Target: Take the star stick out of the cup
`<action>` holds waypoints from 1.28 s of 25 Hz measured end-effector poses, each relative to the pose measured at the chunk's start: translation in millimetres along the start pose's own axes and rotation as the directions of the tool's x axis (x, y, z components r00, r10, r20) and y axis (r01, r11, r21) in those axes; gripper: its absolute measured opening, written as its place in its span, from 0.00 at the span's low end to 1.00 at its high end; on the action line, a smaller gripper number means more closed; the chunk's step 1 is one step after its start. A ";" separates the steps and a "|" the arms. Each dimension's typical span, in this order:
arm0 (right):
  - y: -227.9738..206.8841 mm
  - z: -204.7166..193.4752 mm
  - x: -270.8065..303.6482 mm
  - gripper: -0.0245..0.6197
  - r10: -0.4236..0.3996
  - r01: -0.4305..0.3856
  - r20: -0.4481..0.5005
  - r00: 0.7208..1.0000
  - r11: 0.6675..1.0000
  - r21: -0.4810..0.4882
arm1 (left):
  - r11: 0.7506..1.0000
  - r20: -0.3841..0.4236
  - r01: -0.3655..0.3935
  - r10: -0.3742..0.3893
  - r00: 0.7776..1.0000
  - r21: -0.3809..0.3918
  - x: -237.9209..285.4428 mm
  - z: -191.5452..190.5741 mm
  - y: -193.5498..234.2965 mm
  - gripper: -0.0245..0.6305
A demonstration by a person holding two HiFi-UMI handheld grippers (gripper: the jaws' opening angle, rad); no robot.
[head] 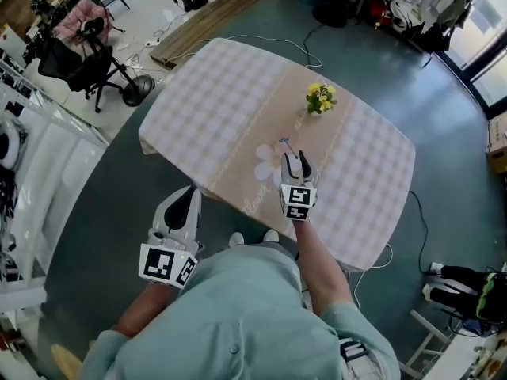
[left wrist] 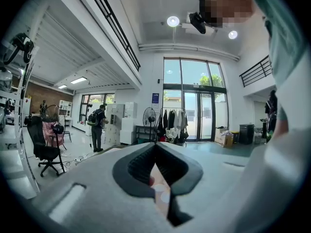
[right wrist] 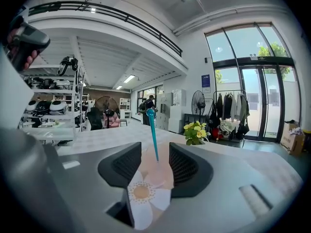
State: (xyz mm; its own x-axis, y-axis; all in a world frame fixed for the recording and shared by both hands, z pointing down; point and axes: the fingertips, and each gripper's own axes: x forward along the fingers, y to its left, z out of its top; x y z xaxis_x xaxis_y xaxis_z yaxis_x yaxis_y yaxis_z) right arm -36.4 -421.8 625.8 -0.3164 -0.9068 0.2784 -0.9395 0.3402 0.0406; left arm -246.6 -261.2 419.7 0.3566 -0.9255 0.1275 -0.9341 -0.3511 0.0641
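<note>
Right claw spread wide, star stick upright between its jaws on the bench, cup too faint to see. Thin, light, probably slippery: pinch mid-shaft gently. Left claw clenched, empty.

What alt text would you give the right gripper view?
A teal star stick stands upright just beyond the open jaws of the right gripper, framed in their gap, over a flower-print tablecloth. Yellow flowers sit farther back on the right.
</note>
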 end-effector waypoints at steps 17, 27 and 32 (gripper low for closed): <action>-3.0 -9.2 15.0 0.18 0.004 -0.005 -0.027 1.000 1.000 -0.012 | 1.000 -0.010 -0.018 0.018 1.000 0.001 4.3 -2.3 2.7 0.04; -2.7 -3.2 15.0 0.14 0.001 -0.001 -0.012 1.000 1.000 -0.017 | 1.000 -0.017 -0.028 0.028 0.999 0.005 4.6 -2.3 4.5 0.04; -2.9 -7.1 15.6 0.12 -0.001 0.001 -0.012 1.000 1.000 -0.021 | 1.000 -0.015 -0.030 0.031 0.999 0.007 6.1 -4.1 4.9 0.04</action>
State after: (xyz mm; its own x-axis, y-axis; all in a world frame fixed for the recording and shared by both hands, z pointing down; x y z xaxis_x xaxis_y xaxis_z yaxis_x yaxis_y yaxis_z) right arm -37.7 -435.1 636.8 -0.3136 -0.9044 0.2894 -0.9369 0.3443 0.0609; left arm -248.9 -268.0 424.9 0.3281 -0.9336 0.1442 -0.9446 -0.3238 0.0532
